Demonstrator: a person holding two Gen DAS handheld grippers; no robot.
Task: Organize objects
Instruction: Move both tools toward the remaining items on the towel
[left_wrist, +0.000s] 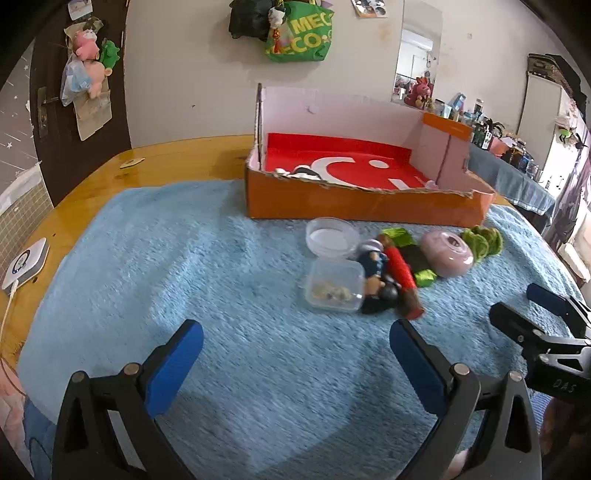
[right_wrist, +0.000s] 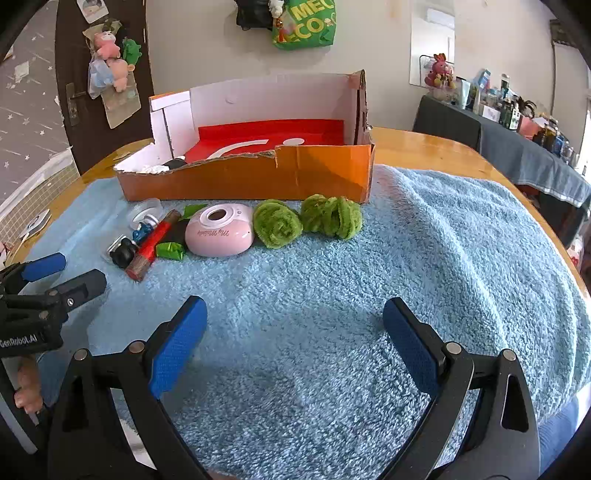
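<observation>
Views differ in coverage: my left wrist camera alone shows a square clear container (left_wrist: 334, 285) with pale bits inside, at centre frame, and a white device (left_wrist: 26, 264) at the left edge on the wooden table (left_wrist: 92, 184); my right wrist camera gives the sharper look at the pink round gadget (right_wrist: 219, 230). Count on the blue towel (right_wrist: 369, 277), all just in front of the orange cardboard box (right_wrist: 258, 177): two green fuzzy bundles (right_wrist: 277, 223) (right_wrist: 330, 217), one pink gadget, one red cylinder (right_wrist: 151, 245), one small figurine (left_wrist: 373, 267), one round clear dish (left_wrist: 332, 236), one square container, and two green wrapped pieces (right_wrist: 170, 251) (left_wrist: 397, 235). The box sits in the upper middle of both frames. The left gripper (left_wrist: 295, 350) is spread wide, holding nothing, fingers above bare towel. The right gripper (right_wrist: 295, 325) is likewise spread wide and empty, well short of the objects.
</observation>
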